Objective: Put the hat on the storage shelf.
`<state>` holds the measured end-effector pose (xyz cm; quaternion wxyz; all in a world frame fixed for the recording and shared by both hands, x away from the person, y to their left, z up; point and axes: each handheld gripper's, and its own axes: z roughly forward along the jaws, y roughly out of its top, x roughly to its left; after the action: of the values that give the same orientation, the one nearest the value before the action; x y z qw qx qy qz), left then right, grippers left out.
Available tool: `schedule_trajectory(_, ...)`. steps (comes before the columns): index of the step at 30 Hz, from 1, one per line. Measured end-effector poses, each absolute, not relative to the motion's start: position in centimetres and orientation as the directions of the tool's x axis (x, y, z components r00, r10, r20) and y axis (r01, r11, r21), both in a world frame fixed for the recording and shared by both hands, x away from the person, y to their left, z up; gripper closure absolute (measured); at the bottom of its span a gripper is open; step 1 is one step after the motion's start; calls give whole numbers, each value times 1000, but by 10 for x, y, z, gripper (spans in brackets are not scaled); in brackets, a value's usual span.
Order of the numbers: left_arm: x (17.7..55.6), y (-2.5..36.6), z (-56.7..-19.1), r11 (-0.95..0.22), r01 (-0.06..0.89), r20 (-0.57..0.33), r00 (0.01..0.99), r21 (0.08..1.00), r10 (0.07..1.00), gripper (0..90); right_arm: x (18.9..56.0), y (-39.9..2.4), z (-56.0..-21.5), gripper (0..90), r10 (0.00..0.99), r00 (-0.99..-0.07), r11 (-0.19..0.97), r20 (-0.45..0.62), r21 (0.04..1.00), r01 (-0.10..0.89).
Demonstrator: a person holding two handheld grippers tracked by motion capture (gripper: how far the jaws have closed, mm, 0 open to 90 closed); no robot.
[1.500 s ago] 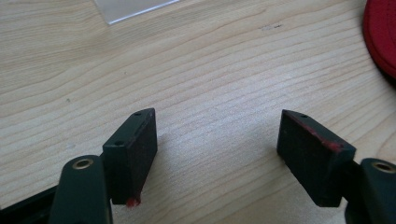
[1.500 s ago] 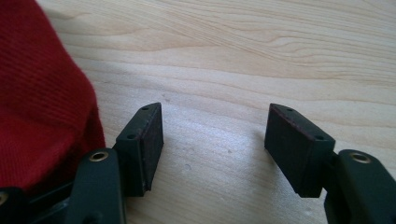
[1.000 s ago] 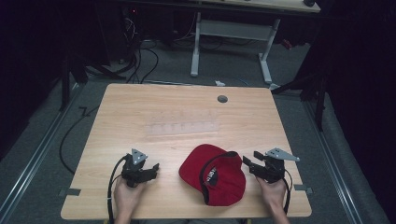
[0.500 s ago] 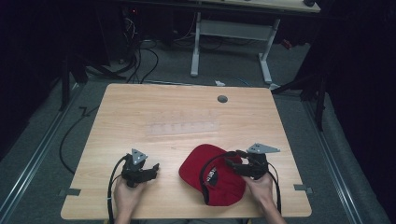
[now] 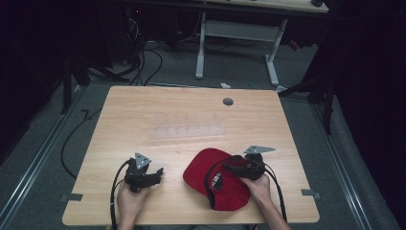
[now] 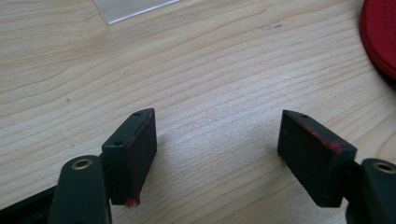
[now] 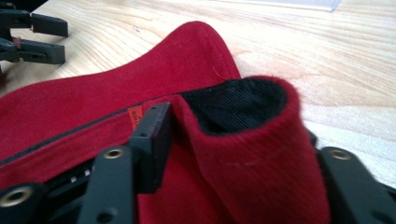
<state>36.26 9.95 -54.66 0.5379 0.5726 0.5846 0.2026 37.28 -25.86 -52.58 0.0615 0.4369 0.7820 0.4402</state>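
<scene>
**Red cap gathered at its rim on the near side of the bench**

The red cap [image 5: 215, 177] lies upside down on the near right part of the wooden bench [image 5: 191, 115], its black inner band facing up. The right gripper [image 5: 234, 168] sits over the cap's edge; its jaws have just been closing, and in the right gripper view a fold of the red cloth [image 7: 252, 154] bulges up between them. 1 jaw presses on the cloth there; the other is hidden behind the fold, so I read it as grasping the rim, though not yet firmly.

The left gripper [image 5: 155, 173] rests just left of the cap, apart from it, released, with bare wood between its 2 jaws [image 6: 215, 140].

The cap looks light and soft: woven twill crown that buckles at once under a pinch, a stitched seam, a ribbed black sweatband. The brim [image 6: 380, 37], a flat curved red edge, seems the stiffest part. Taking hold at the doubled rim and band, or at the brim, should give the surest grip; thin crown cloth alone would likely bunch and slip.

A clear plastic sheet [image 5: 186, 132] lies flat mid-bench, well apart.
</scene>
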Motion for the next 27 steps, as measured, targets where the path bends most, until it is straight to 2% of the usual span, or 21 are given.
schedule_trajectory(6, 363, 100, -547, 259, 452, -394, 236, 853, 888, 285, 373, -261, -528, 647, 707, -637, 246, 307, 738, 629)
schedule_trajectory(7, 363, 100, -547, 260, 452, -395, 235, 853, 888, 285, 373, -261, -528, 647, 707, -637, 246, 307, 738, 629)
schedule_trajectory(9, 363, 99, -547, 259, 452, -395, 235, 853, 888, 283, 370, -259, -525, 717, 695, -657, 255, 294, 753, 606)
schedule_trajectory(12, 363, 99, -547, 259, 452, -394, 235, 854, 889, 281, 366, -258, -522, 762, 686, -671, 260, 282, 766, 588)
schedule_trajectory(27, 364, 98, -547, 259, 452, -393, 233, 854, 890, 281, 354, -256, -499, 823, 686, -681, 223, 257, 816, 533)
